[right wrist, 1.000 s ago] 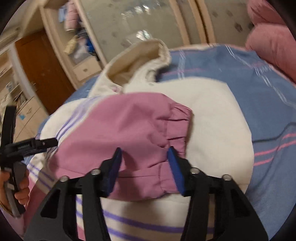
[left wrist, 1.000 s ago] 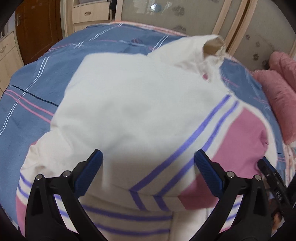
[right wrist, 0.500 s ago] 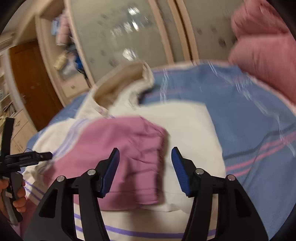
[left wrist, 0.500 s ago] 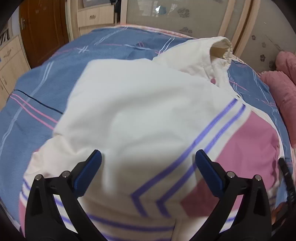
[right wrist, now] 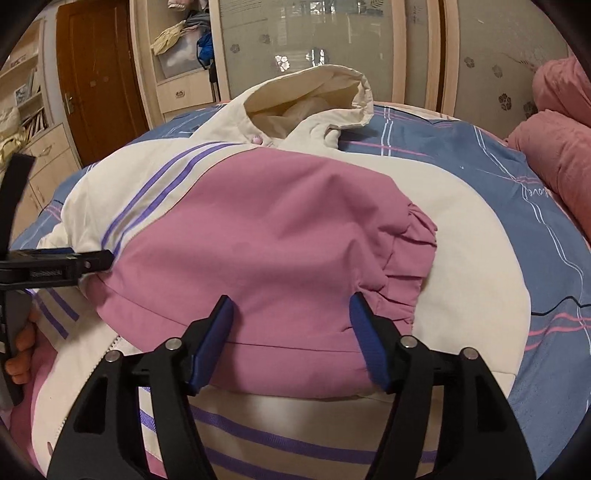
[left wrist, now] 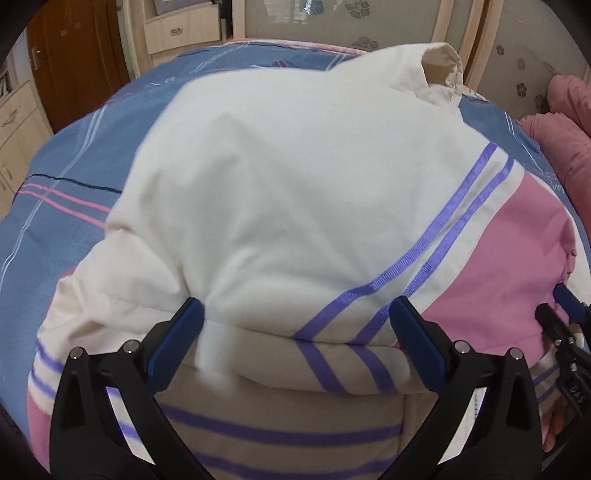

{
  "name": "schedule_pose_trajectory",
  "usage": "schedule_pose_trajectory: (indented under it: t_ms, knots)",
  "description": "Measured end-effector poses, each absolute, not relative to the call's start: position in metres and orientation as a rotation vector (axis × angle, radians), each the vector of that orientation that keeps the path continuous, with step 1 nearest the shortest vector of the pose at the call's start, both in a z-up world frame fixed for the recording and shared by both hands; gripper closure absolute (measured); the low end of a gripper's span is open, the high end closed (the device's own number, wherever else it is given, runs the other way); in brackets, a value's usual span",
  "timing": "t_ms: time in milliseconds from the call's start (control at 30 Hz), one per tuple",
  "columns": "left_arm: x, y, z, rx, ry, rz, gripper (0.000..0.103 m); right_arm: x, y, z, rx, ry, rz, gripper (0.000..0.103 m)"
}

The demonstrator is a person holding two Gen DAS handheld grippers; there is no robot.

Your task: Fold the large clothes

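Observation:
A cream hooded jacket [left wrist: 295, 192] with purple stripes and pink panels lies on the bed, both sleeves folded across its body. In the right wrist view its pink sleeve [right wrist: 273, 243] with a gathered cuff [right wrist: 410, 258] lies on top, and the hood [right wrist: 317, 96] stands open at the far end. My left gripper [left wrist: 295, 317] is open, its fingers either side of the folded cream sleeve near the hem. My right gripper [right wrist: 291, 310] is open, its fingers over the near edge of the pink sleeve. Neither holds cloth.
The bed has a blue sheet [left wrist: 74, 162] with pink and white lines. Pink pillows [right wrist: 554, 147] lie at the right. Wardrobe doors [right wrist: 317, 40], drawers [left wrist: 181, 29] and a brown door [right wrist: 99, 74] stand behind the bed. The left gripper also shows in the right wrist view [right wrist: 55, 262].
The right gripper swung up and away from the pink sleeve, then came back down over its near edge. The left gripper moved slightly forward over the cream sleeve. The jacket stayed in place.

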State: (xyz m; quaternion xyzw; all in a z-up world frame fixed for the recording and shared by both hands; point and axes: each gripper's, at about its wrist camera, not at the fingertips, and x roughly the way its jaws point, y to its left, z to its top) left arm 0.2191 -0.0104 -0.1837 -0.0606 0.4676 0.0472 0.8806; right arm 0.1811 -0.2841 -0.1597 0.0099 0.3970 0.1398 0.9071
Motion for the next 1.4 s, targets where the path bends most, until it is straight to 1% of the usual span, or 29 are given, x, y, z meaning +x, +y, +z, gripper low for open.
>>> schedule_pose_trajectory:
  t_ms: [100,167,267,333,400,533,633,733,767,800,833,933,1000,1133,1200,1300,1333,1400]
  knots:
    - [0.191,-0.006,-0.172,-0.180,0.967,0.055,0.002,0.181,-0.281,-0.161,0.005,0.816,0.293,0.030]
    - [0.170,-0.004,-0.170,-0.167,0.953,0.041,0.002,0.181,-0.279,-0.162,-0.004,0.814,0.301,0.027]
    - [0.141,-0.003,-0.198,-0.076,0.998,0.050,0.002,0.180,-0.277,-0.163,-0.009,0.811,0.311,0.023]
    - [0.122,-0.008,-0.199,-0.005,0.945,0.041,0.002,0.180,-0.279,-0.165,0.004,0.807,0.328,0.018]
    - [0.107,-0.010,-0.194,0.022,0.937,0.047,0.002,0.178,-0.279,-0.166,0.016,0.801,0.340,0.016]
    - [0.078,-0.010,-0.185,0.030,0.917,0.022,0.002,0.177,-0.275,-0.169,-0.002,0.789,0.321,0.015]
    - [0.062,-0.012,-0.198,0.082,0.906,-0.018,0.002,0.173,-0.268,-0.169,-0.044,0.784,0.287,0.015]
    - [0.056,-0.006,-0.202,0.061,0.891,-0.048,0.002,0.165,-0.262,-0.164,-0.085,0.791,0.237,0.014]
    - [0.054,-0.005,-0.200,0.051,0.899,-0.052,0.002,0.157,-0.261,-0.160,-0.081,0.803,0.208,0.014]
    - [0.052,-0.004,-0.199,0.050,0.902,-0.055,0.002,0.145,-0.259,-0.155,-0.077,0.809,0.184,0.009]
    - [0.049,-0.004,-0.199,0.053,0.904,-0.060,0.002,0.130,-0.256,-0.152,-0.071,0.821,0.184,0.001]
    - [0.040,-0.003,-0.201,0.078,0.893,-0.071,0.002,0.076,-0.243,-0.164,-0.046,0.904,0.250,0.001]
    - [0.035,-0.003,-0.202,0.079,0.888,-0.070,0.002,0.037,-0.238,-0.170,-0.070,0.855,0.183,0.001]
    - [0.024,-0.002,-0.206,0.078,0.867,-0.067,0.002,-0.027,-0.235,-0.184,-0.026,0.862,0.098,0.001]
    - [0.016,-0.003,-0.209,0.082,0.868,-0.067,0.002,-0.046,-0.233,-0.189,-0.020,0.881,0.069,0.001]
    - [0.010,0.001,-0.206,0.062,0.892,-0.085,0.002,-0.067,-0.226,-0.191,-0.049,0.957,0.082,0.001]
    - [0.006,0.006,-0.202,0.039,0.899,-0.097,0.002,-0.073,-0.229,-0.186,-0.029,0.990,0.117,0.001]
    - [-0.003,0.023,-0.189,-0.048,0.891,-0.119,0.002,-0.082,-0.245,-0.172,0.067,0.962,0.134,0.001]
